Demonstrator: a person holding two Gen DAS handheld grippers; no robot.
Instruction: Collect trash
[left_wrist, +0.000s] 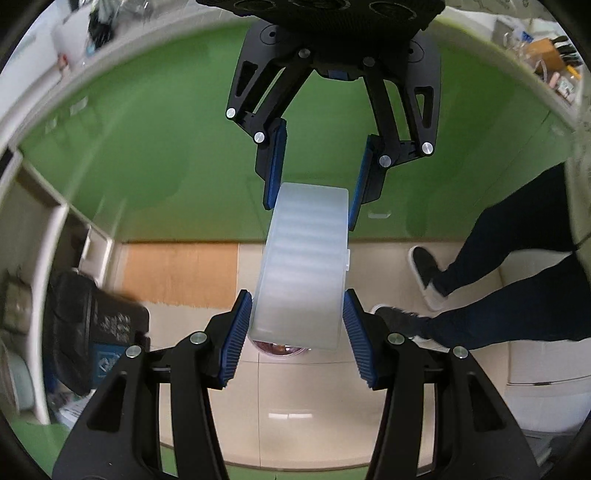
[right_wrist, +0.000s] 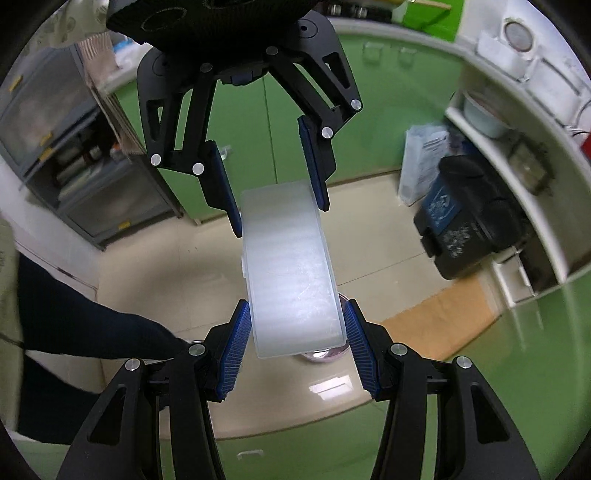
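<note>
Two pairs of black tongs with ribbed blue pads meet over a kitchen floor, each clamped on one end of the same frosted translucent plastic container (left_wrist: 304, 266), a long, flat-sided box with faint ridges. In the left wrist view the left tongs (left_wrist: 297, 328) press their pads against both sides of the container's near end, while the right tongs (left_wrist: 314, 184) reach in from above and grasp the far end. The right wrist view shows the reverse: the right tongs (right_wrist: 295, 332) pinch the near end of the container (right_wrist: 291, 273) and the left tongs (right_wrist: 277, 201) hold the far end. The container hangs in the air between them, clear of the cream tiled floor (left_wrist: 295, 398). Just beneath it a round pinkish object (right_wrist: 325, 354) peeks out, too hidden to identify. A black trash bin with a blue label (right_wrist: 469, 232) stands by the green cabinet fronts (left_wrist: 166, 155), near an orange mat (left_wrist: 181, 273). The person's dark trouser legs and black shoes (left_wrist: 424, 269) show at the side.
</note>
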